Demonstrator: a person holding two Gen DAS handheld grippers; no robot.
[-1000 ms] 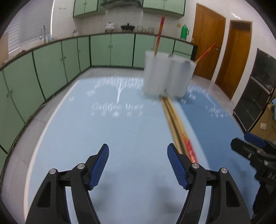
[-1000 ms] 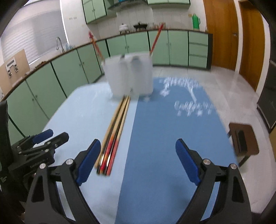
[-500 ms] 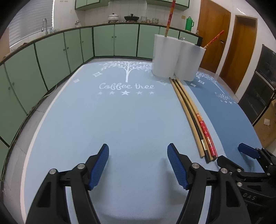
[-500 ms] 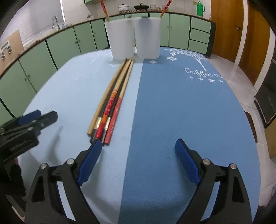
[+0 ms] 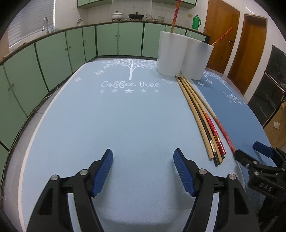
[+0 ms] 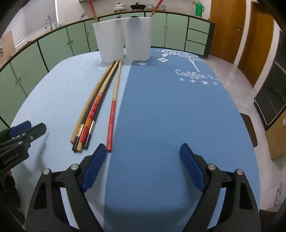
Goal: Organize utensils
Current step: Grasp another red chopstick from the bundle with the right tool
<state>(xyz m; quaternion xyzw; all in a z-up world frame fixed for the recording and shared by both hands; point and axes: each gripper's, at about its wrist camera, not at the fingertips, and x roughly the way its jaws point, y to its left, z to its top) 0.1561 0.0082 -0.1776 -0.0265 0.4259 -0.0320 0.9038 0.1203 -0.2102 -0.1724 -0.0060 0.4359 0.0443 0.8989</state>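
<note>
Several long chopsticks (image 5: 202, 114) lie side by side on the blue table mat (image 5: 107, 125), pointing at two white cups (image 5: 170, 53) at the far end. Each cup holds one red-ended chopstick (image 5: 174, 16). In the right wrist view the chopsticks (image 6: 96, 103) lie left of centre, and one red-ended chopstick (image 6: 111, 121) lies a little apart with its end next to my right gripper's left finger (image 6: 93, 166). My left gripper (image 5: 143, 171) is open and empty, left of the chopsticks. My right gripper (image 6: 143, 166) is open and empty.
The cups also show in the right wrist view (image 6: 123, 39). The mat has a light half and a dark half (image 6: 169, 116). Green cabinets (image 5: 53, 53) ring the room. Wooden doors (image 5: 250, 50) stand at the right. A stool (image 6: 249, 128) stands beside the table's right edge.
Both grippers have drawn back toward the table's near end, away from the cups. One red-ended chopstick now lies apart from the bundle. Both stay open.
</note>
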